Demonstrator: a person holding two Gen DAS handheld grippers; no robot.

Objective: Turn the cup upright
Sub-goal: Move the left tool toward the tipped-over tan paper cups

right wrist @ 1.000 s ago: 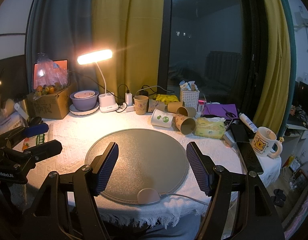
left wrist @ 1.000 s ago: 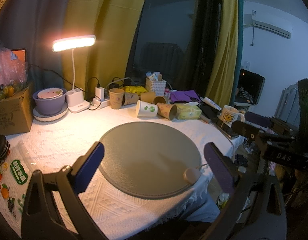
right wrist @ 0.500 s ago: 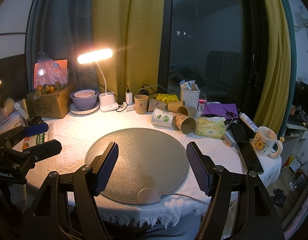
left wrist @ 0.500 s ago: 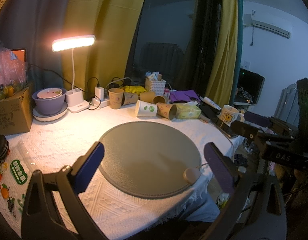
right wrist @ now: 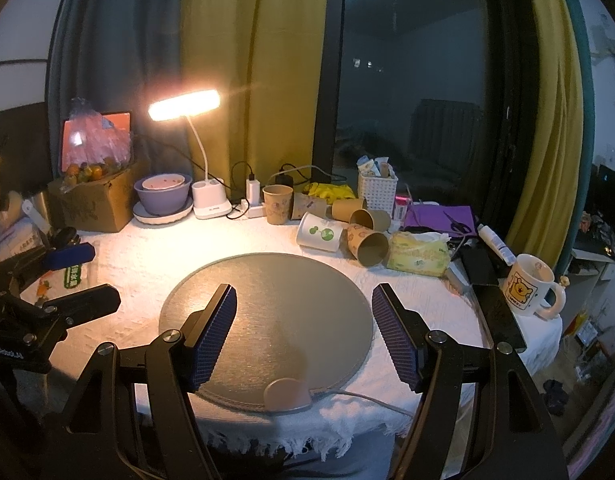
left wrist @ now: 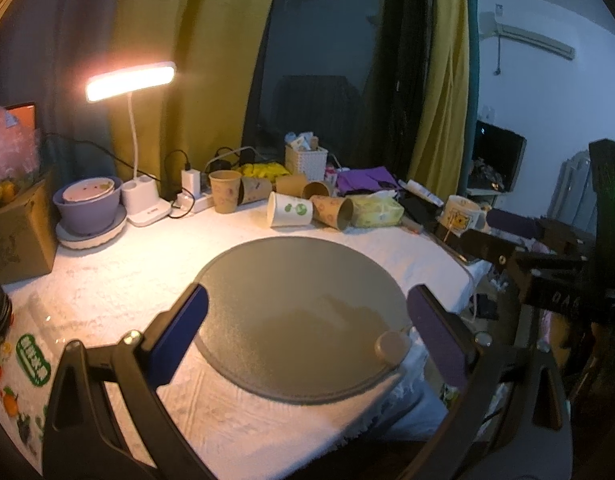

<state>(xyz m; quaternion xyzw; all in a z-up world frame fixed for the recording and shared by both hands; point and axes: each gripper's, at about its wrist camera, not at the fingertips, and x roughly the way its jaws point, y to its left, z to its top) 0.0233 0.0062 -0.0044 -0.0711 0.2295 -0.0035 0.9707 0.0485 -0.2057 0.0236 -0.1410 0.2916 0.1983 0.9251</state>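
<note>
Several paper cups lie on their sides at the back of the white-clothed table: a white cup with green print (left wrist: 288, 209) (right wrist: 318, 233) and a brown cup (left wrist: 333, 211) (right wrist: 367, 245) beside it. One brown cup (left wrist: 225, 191) (right wrist: 278, 203) stands upright. A round grey mat (left wrist: 303, 312) (right wrist: 267, 312) fills the table's middle. My left gripper (left wrist: 307, 336) is open and empty over the mat's near edge. My right gripper (right wrist: 305, 332) is open and empty over the mat; it also shows at the right of the left wrist view (left wrist: 547, 264).
A lit desk lamp (right wrist: 185, 106), a purple bowl on a plate (right wrist: 162, 196) and a cardboard box (right wrist: 95, 204) stand at the back left. A tissue pack (right wrist: 417, 254), phone (right wrist: 495, 300) and bear mug (right wrist: 527, 284) lie at the right. A white basket (right wrist: 377, 190) stands behind the cups.
</note>
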